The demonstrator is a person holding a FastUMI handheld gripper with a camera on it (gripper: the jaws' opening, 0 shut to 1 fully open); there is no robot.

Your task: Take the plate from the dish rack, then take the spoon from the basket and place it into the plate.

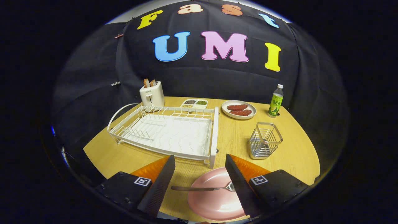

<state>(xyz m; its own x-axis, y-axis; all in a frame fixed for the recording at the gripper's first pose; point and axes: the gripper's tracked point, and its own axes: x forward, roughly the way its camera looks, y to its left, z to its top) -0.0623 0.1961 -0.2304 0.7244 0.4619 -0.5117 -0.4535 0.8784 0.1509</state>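
Hovering above the near edge of a round wooden table (273, 155), the gripper (199, 183) holds its two fingers spread wide apart, grasping nothing. Between them lies a pink plate (211, 199), set close to the table's edge, with the spoon (202, 188) resting across it: bowl on the plate near the right finger, handle reaching past the rim toward the left finger. Beyond the fingers stands the white dish rack (168, 132), with the wire basket (265, 140) to its right. Both task items appear delivered, so the parted fingers suggest a release.
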